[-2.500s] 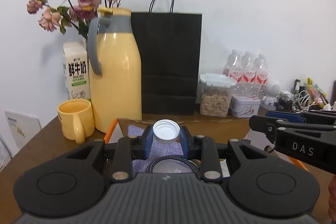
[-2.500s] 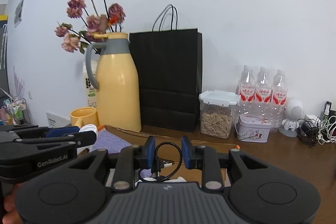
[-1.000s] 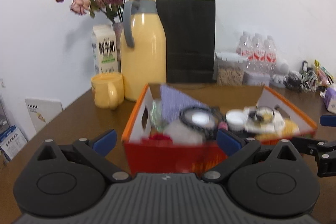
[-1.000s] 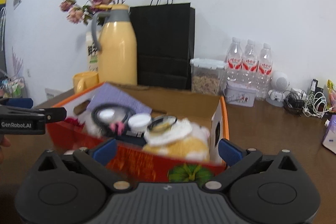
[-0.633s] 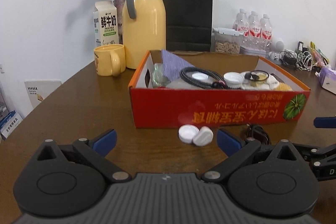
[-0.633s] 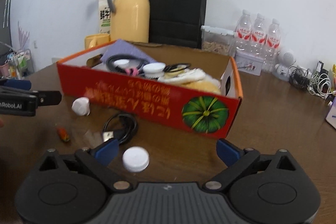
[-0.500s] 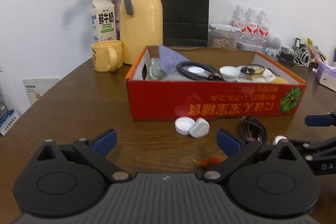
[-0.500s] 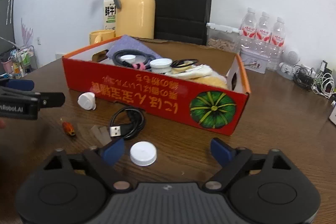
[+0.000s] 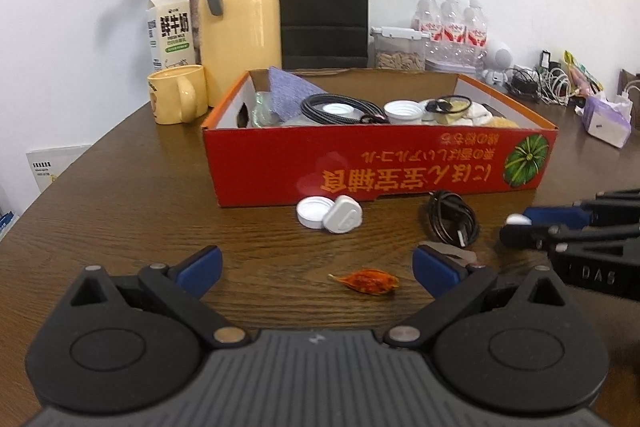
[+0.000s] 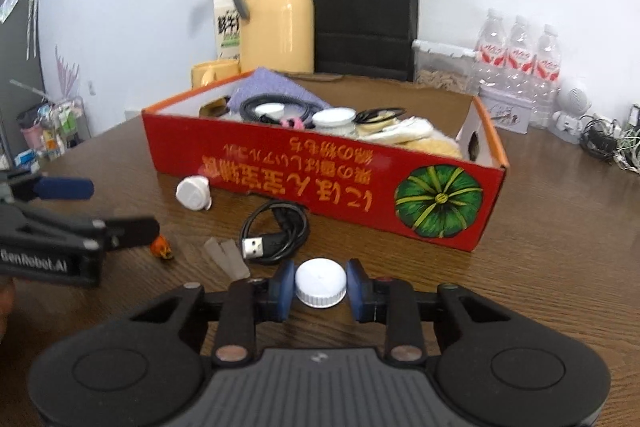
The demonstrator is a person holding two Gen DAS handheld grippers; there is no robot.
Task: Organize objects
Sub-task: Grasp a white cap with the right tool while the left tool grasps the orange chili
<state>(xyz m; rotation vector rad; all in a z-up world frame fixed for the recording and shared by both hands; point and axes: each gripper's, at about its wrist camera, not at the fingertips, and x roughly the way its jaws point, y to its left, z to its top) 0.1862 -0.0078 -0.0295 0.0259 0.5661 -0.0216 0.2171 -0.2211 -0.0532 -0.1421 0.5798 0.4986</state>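
Two grippers before red cardboard box (image 10: 320, 167): right gripper (image 10: 320, 285) fingers just closing, pinching round white plastic cap (image 10: 320, 287) for boxing; left gripper (image 9: 316, 265) fingers spread, empty.

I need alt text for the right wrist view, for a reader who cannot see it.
The right gripper has just closed its blue pads on a white bottle cap on a wooden table. Beyond it lie a coiled black USB cable and a red cardboard box full of small items; the left gripper reaches in from the left.
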